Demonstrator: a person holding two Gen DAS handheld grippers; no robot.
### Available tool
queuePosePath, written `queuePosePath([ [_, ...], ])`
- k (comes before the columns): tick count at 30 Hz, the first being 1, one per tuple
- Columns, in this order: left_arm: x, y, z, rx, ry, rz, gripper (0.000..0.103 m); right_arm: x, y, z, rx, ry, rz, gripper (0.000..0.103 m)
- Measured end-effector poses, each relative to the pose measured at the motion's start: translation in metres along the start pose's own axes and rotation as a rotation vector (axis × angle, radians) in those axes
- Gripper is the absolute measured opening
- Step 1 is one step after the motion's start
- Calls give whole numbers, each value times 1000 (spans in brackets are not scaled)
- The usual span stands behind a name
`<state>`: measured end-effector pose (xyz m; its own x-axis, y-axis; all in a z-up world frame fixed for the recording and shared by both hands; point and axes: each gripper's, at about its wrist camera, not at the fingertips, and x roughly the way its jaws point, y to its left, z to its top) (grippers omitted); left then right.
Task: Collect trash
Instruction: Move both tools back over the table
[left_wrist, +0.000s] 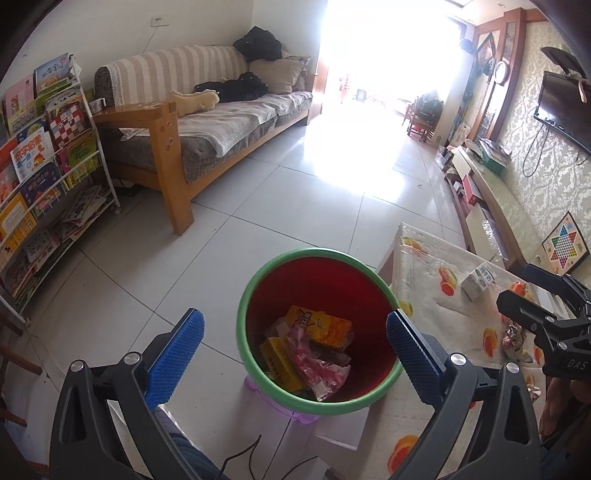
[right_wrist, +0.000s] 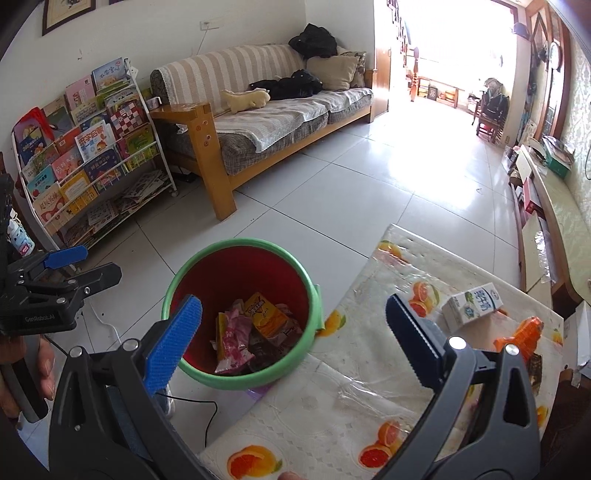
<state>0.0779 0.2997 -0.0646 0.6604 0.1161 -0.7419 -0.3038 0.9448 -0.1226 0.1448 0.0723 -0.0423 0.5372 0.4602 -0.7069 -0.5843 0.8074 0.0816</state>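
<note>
A red bin with a green rim (left_wrist: 248, 291) (right_wrist: 314, 295) stands beside the table and holds yellow cartons (left_wrist: 318, 326) and pink wrappers (right_wrist: 236, 341). My left gripper (left_wrist: 295, 354) is open and empty above the bin. My right gripper (right_wrist: 295, 339) is open and empty, over the bin's edge and the table; it also shows in the left wrist view (left_wrist: 517, 291). A white milk carton (right_wrist: 472, 306) (left_wrist: 478, 282) lies on the fruit-print tablecloth (right_wrist: 351, 387). An orange wrapper (right_wrist: 524, 334) and a crumpled wrapper (left_wrist: 513, 338) lie near it.
A wooden sofa (left_wrist: 207, 125) and a children's book rack (left_wrist: 48, 166) stand at the left. A TV bench (left_wrist: 491, 192) runs along the right wall. White tile floor (left_wrist: 295, 199) lies between. A cable (right_wrist: 207, 417) trails on the floor under the bin.
</note>
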Motion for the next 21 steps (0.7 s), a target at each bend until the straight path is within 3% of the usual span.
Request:
queuePosePath([
  [21, 10, -236, -35, 260, 84, -317, 95, -119, -212, -133, 309, -4, -285, 98],
])
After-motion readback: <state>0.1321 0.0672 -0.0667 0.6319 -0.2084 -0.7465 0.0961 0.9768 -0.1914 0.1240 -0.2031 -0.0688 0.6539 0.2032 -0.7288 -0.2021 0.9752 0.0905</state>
